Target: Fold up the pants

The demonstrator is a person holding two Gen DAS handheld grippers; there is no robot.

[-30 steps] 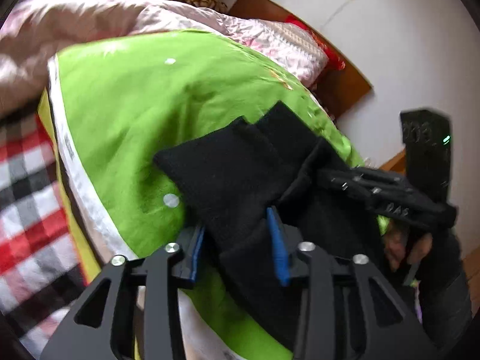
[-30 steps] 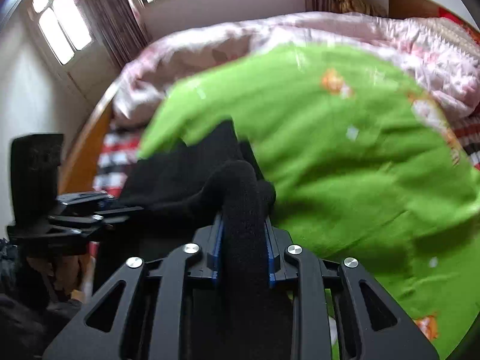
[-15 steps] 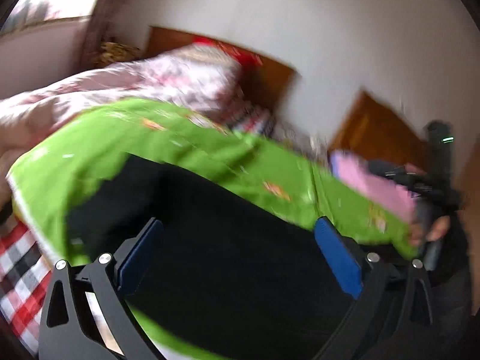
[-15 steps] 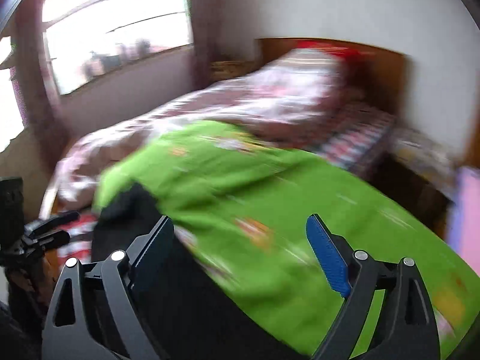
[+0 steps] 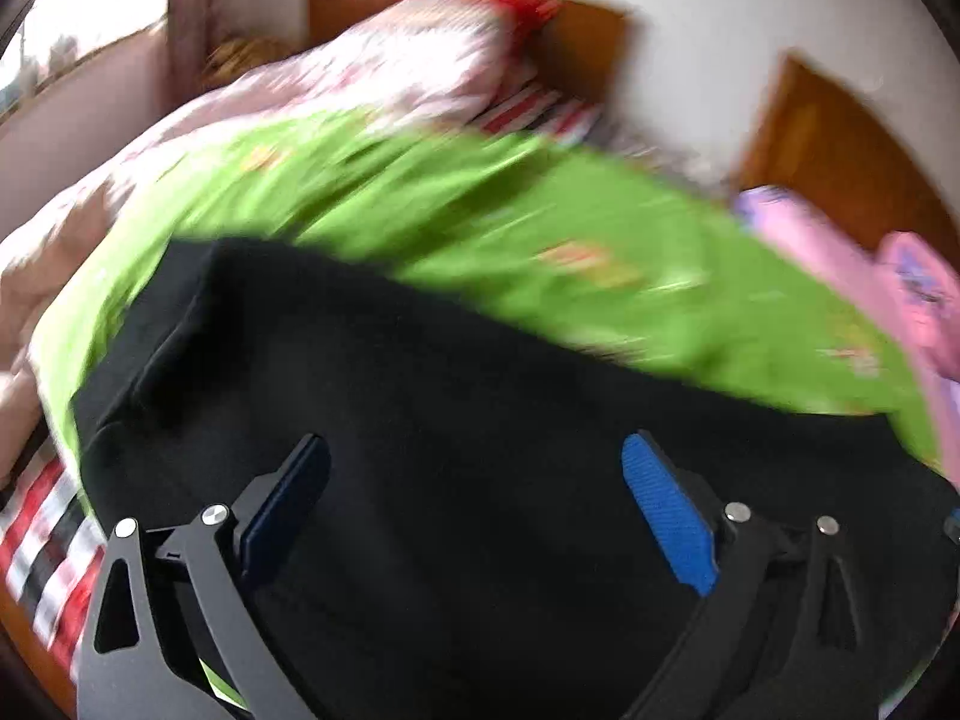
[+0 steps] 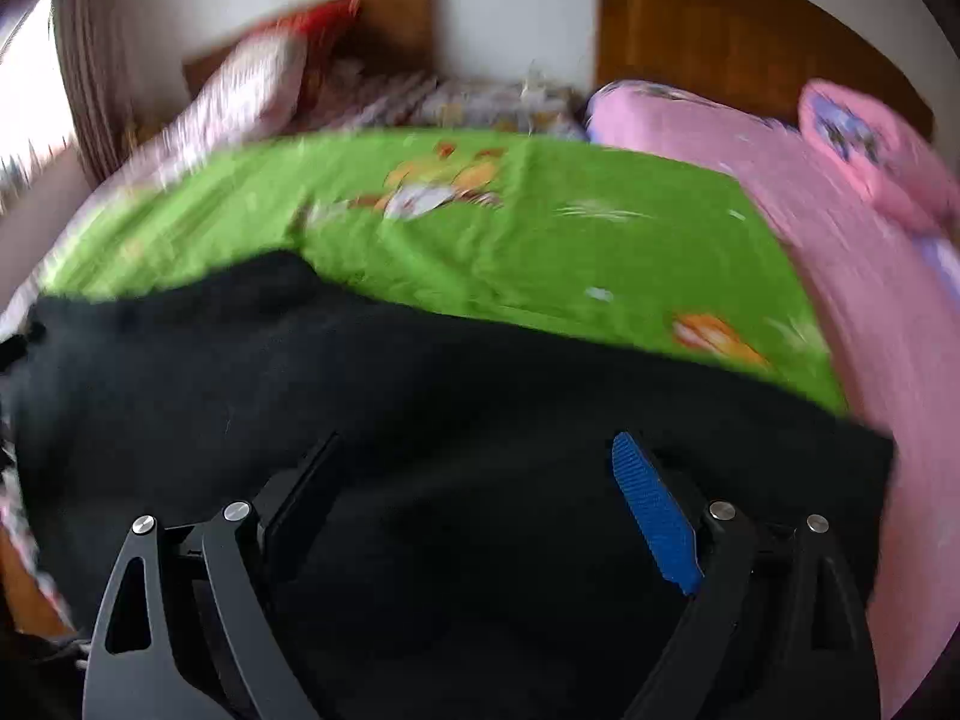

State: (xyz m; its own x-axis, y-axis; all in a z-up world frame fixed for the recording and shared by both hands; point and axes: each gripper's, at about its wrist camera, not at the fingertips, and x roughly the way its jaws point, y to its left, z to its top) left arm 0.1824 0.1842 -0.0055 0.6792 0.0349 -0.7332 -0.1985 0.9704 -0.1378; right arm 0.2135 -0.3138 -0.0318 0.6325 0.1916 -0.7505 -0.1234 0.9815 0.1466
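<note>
Left wrist view showed my left fingers [image 5: 474, 504] wide apart, holding nothing, over black pants [image 5: 420, 408] on the green sheet [image 5: 480, 210]; my right fingers [image 6: 480, 498] were wide apart too.

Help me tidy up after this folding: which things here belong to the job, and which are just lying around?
For the job:
black pants
left gripper, open
right gripper, open
green sheet, the surface under the pants

Just lying about:
pink bedding
floral quilt
checked blanket
</note>
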